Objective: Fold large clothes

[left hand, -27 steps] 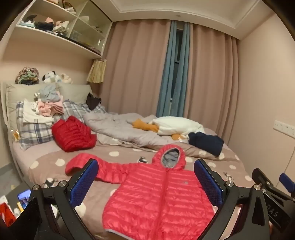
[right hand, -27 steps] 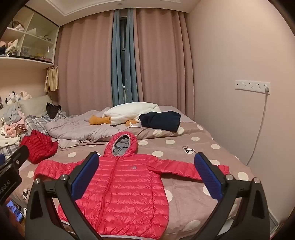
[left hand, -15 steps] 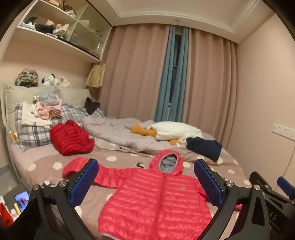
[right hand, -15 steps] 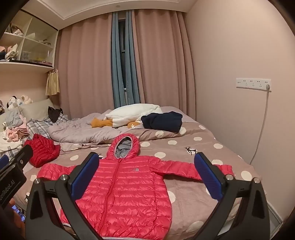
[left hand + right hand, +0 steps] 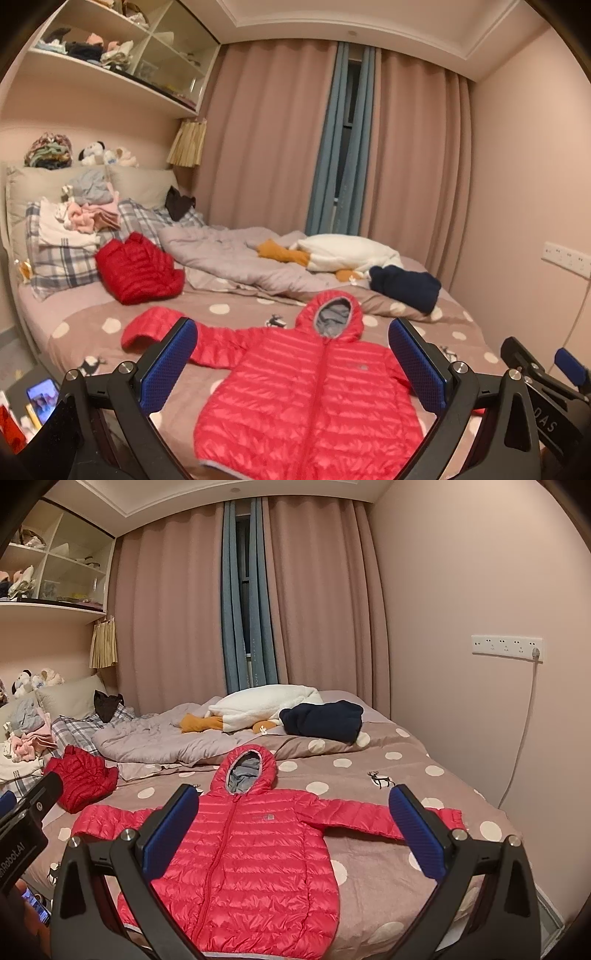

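With both the left gripper (image 5: 291,360) and right gripper (image 5: 291,827) spread empty, grip each sleeve cuff of the flat red hooded puffer jacket (image 5: 255,845) before folding inward.

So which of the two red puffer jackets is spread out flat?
The hooded jacket nearest the jaws, sleeves outstretched; the darker red jacket lies bundled near the pillows.

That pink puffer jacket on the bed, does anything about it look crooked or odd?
Mostly not: the pink jacket lies flat, zipped, hood up. Only its sleeve on the pillow side looks odd, its cuff end doubled back while the other sleeve stretches straight.
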Demonstrator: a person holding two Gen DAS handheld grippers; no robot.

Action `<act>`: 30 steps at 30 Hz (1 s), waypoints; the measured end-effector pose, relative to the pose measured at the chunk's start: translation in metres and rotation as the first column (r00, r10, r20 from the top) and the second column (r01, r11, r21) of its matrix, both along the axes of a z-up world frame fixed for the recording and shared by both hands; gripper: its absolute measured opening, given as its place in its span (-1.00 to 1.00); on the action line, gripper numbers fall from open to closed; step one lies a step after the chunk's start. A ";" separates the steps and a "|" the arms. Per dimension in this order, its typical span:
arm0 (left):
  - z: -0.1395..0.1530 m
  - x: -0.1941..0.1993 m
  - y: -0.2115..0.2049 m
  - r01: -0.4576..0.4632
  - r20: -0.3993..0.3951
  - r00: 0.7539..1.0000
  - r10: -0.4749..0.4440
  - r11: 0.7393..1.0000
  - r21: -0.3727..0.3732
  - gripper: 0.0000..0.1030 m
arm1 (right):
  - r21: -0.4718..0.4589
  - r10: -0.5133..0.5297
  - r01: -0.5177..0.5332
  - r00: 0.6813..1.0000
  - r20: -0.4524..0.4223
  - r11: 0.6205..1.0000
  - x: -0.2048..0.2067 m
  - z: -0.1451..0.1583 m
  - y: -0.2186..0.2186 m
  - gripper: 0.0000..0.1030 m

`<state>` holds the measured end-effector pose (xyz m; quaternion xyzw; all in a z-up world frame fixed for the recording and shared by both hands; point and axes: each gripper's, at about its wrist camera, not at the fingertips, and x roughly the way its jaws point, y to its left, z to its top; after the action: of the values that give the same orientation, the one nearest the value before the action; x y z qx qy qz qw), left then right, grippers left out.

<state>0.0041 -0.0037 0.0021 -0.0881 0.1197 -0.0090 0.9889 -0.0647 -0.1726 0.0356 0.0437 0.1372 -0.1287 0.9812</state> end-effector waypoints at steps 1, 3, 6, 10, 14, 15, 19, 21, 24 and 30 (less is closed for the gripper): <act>0.000 -0.001 0.001 0.000 0.000 1.000 0.000 1.000 -0.002 0.99 | 0.000 -0.001 0.001 1.000 -0.002 1.000 0.000 0.000 0.000 1.00; 0.000 -0.002 0.002 -0.003 -0.005 1.000 0.003 1.000 -0.002 0.99 | 0.008 0.000 0.000 1.000 -0.006 1.000 0.000 -0.001 -0.001 1.00; 0.003 -0.004 0.002 -0.008 0.007 1.000 0.008 1.000 0.005 0.99 | 0.021 0.007 -0.007 1.000 -0.014 1.000 0.000 -0.003 -0.001 1.00; 0.005 -0.009 -0.002 -0.004 0.031 1.000 0.003 1.000 0.031 0.99 | 0.053 0.012 -0.012 1.000 -0.011 0.999 -0.003 -0.006 -0.001 1.00; 0.004 -0.009 0.000 -0.001 0.021 1.000 0.000 1.000 0.018 0.99 | 0.066 0.026 -0.024 0.999 -0.022 0.998 -0.003 -0.009 -0.003 1.00; 0.003 -0.008 0.000 -0.001 0.019 1.000 0.001 1.000 0.016 0.99 | 0.065 0.024 -0.023 0.999 -0.024 0.998 -0.003 -0.009 -0.003 1.00; 0.000 -0.007 0.000 -0.018 0.009 1.000 0.018 1.000 0.016 0.99 | 0.059 0.009 -0.007 1.000 -0.026 0.998 -0.004 -0.009 -0.003 1.00; -0.001 -0.007 0.002 -0.017 0.005 1.000 0.017 1.000 0.011 0.99 | 0.060 0.006 -0.004 1.000 -0.024 0.998 -0.004 -0.008 -0.004 1.00; -0.001 -0.008 0.003 -0.004 0.008 1.000 0.004 1.000 -0.004 0.99 | 0.057 0.007 -0.006 1.000 -0.020 0.998 -0.005 -0.007 -0.003 1.00; 0.001 -0.009 0.004 -0.005 0.010 1.000 0.005 1.000 -0.005 0.99 | 0.055 0.019 -0.018 1.000 -0.022 0.998 -0.002 -0.008 -0.002 1.00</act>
<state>-0.0047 -0.0001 0.0032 -0.0909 0.1146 -0.0074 0.9892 -0.0671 -0.1747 0.0277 0.0678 0.1524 -0.1163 0.9791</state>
